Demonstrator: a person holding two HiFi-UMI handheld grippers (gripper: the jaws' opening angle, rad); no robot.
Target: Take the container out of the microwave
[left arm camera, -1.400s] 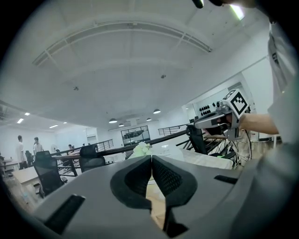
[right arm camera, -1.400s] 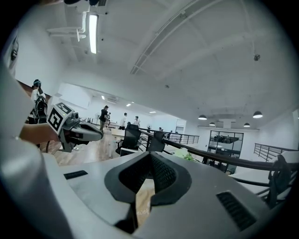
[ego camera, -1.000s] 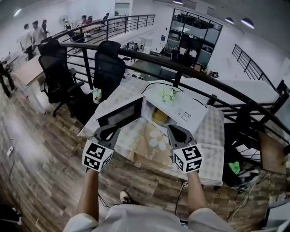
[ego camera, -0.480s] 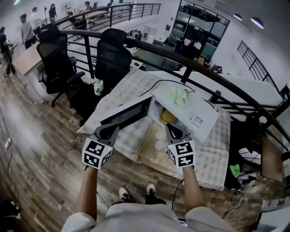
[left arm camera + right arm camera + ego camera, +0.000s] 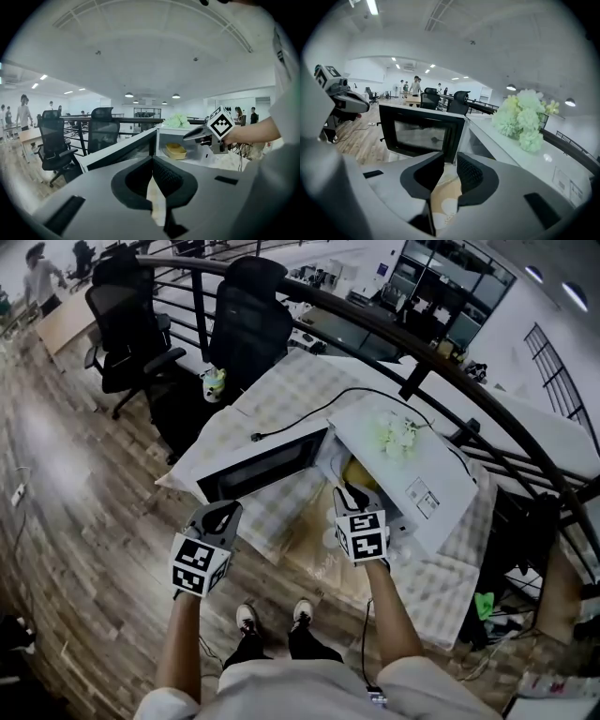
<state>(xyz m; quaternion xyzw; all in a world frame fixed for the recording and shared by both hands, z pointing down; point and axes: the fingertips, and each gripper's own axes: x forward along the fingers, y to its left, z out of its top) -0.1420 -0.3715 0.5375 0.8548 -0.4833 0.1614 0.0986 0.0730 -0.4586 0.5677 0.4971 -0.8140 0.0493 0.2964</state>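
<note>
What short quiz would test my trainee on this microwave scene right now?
1. True or false: the white microwave's black-windowed door stands open.
2. Where is the shallow yellow container? A: on the checked tablecloth; B: inside the microwave; C: in the left gripper.
3. Which gripper is nearer the container?
Key: 1 true. 2 B. 3 the right gripper; its jaws are opening, with nothing between them.
</note>
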